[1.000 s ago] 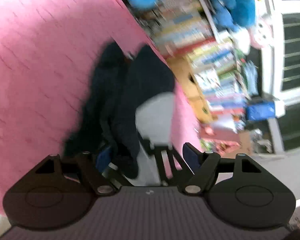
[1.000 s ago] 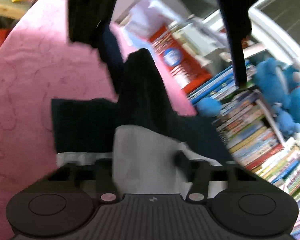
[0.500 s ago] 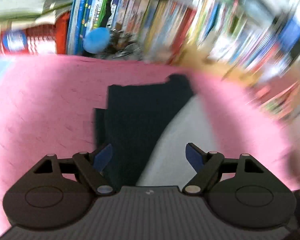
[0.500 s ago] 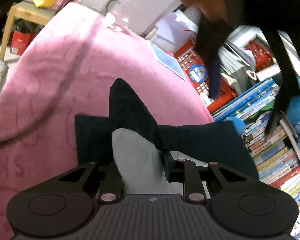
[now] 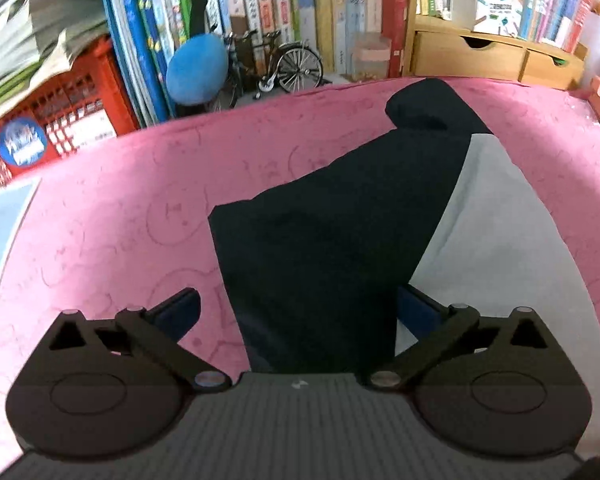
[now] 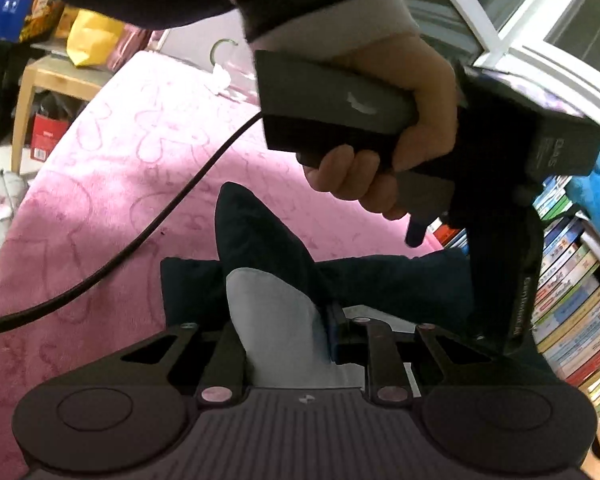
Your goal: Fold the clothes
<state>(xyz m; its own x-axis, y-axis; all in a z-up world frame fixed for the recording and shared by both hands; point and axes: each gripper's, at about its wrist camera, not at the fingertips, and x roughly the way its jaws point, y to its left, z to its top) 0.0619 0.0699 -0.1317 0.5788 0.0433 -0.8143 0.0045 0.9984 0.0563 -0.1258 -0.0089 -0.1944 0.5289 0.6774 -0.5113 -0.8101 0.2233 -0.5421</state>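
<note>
In the left wrist view the left gripper (image 5: pixel 298 312) points down at a navy and grey garment (image 5: pixel 340 248) spread on a pink blanket (image 5: pixel 112 216); its jaws have just been opening and now stand wide, the 2 blue-padded fingers (image 5: pixel 182 306) set apart on either side of the navy panel, neither one pressing on the cloth — the garment is released. The navy part ends in a rolled tip toward the far edge of the blanket, and a pale grey panel lies along its right side. Behind the blanket stand rows of books (image 5: pixel 260 4), a red crate (image 5: pixel 48 120), a blue plush shape (image 5: pixel 196 68), a small model bicycle (image 5: pixel 284 64) and a wooden drawer box (image 5: pixel 472 56). In the right wrist view the right gripper (image 6: pixel 284 336) has its fingers clenched on a raised grey fold of the same garment (image 6: pixel 272 320), the jaws narrow around the cloth, navy fabric peaking just behind it. Above, a person's hand (image 6: pixel 384 148) grips the handle of the left gripper, its cable (image 6: pixel 148 232) trailing over the pink blanket (image 6: pixel 100 184).
</note>
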